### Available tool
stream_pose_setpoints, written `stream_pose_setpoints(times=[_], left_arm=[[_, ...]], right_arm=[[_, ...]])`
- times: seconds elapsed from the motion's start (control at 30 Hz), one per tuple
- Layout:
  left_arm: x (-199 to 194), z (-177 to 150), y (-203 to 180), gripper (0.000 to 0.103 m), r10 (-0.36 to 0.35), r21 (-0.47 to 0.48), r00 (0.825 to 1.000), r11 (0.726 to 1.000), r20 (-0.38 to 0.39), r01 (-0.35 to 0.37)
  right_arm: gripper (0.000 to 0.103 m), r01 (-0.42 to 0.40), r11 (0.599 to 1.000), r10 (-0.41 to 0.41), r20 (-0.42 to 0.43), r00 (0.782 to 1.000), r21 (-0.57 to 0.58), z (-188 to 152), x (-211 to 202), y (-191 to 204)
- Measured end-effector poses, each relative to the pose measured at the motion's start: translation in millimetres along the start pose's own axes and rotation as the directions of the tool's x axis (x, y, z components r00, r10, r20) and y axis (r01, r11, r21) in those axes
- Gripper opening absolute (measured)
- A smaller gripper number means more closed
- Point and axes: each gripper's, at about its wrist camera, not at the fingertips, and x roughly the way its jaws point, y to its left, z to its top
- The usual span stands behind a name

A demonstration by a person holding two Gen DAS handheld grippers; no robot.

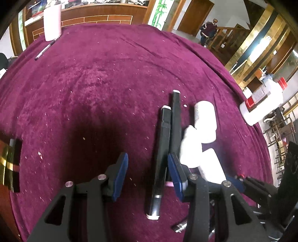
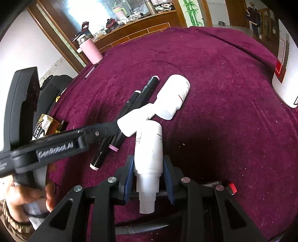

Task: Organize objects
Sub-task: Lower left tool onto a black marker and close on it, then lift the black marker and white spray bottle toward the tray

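Right now the right claw is clamped on a white bottle, long axis running away toward the tabletop's middle. Left claw is empty, part open; black markers lie lengthwise just inside its right pad, so left is nearer.

Both fisheye cameras sat just behind their gripper fingers, angled steeply down at the maroon tablecloth from close range. The left wrist view faced the far wooden counter at 12 o'clock. Both views shared the black markers and white bottles, toward 3 o'clock in the left view and near centre in the right.
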Motion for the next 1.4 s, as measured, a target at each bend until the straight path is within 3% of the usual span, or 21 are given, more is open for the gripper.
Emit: stream_pose_setpoints(times=[0.13, 0.43, 0.57, 0.63, 0.7, 0.77, 1.4], left_arm=[[3, 4, 2, 0.042, 0.023, 0.024, 1.0, 0.999, 0.005, -0.023], [16, 7, -27, 0.043, 0.208, 0.178, 0.977, 0.961, 0.037, -0.211], [17, 12, -26, 0.041, 0.219, 0.16, 0.975, 0.962, 0.03, -0.221], [16, 10, -26, 0.033, 0.221, 0.168, 0.974, 0.96, 0.038, -0.225], [14, 7, -24, 0.018, 0.241, 0.178, 0.97, 0.953, 0.044, -0.245], [11, 4, -20, 0.014, 0.235, 0.174, 0.971, 0.955, 0.044, -0.239], [-34, -62, 2, 0.014, 0.189, 0.167, 0.982, 0.968, 0.003, -0.187]], right_arm=[[0.032, -0.002, 1.0, 0.002, 0.001, 1.0, -0.001, 1, 1, 0], [0.032, 0.009, 1.0, -0.009, -0.001, 1.0, -0.006, 2, 2, 3], [0.032, 0.01, 1.0, -0.01, -0.001, 1.0, -0.006, 1, 1, 2], [0.032, 0.014, 1.0, -0.014, -0.001, 1.0, -0.008, 2, 2, 2], [0.032, 0.021, 1.0, -0.021, -0.001, 1.0, -0.01, 2, 2, 4], [0.032, 0.027, 1.0, -0.027, 0.001, 1.0, -0.014, 1, 1, 5], [0.032, 0.024, 0.998, -0.024, 0.011, 1.0, -0.066, -22, -14, 34]])
